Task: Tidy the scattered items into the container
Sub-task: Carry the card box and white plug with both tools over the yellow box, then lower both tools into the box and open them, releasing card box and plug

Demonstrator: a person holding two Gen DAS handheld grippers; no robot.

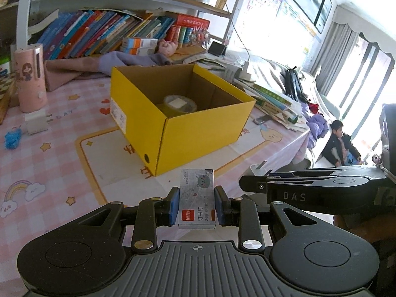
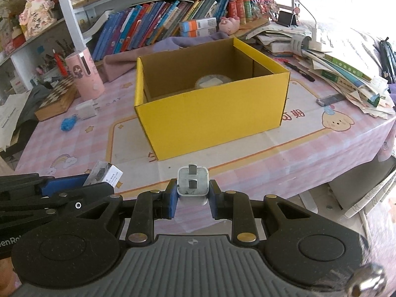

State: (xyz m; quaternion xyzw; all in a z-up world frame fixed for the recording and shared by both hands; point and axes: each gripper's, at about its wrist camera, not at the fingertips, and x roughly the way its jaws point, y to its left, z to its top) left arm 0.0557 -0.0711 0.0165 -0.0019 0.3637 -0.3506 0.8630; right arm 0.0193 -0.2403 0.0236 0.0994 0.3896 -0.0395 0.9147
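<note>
Left wrist view: left gripper point(image 1: 196, 206) is clamping a grey cat-printed staple box point(image 1: 197, 199); right gripper point(image 2: 193, 198) is pinching a white two-pronged plug point(image 2: 193, 182); open yellow cardboard box point(image 2: 212, 116) is sitting at twelve o'clock.

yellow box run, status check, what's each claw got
Left claw shut on staple box. Right claw shut on charger plug. Yellow box open ahead, tape roll inside. Path clear.

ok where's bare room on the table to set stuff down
Bare cloth runs in front of the yellow box, toward the near table edge, and left of it up to the blue toy. Crowded: the paper pile on the right and the books behind.
</note>
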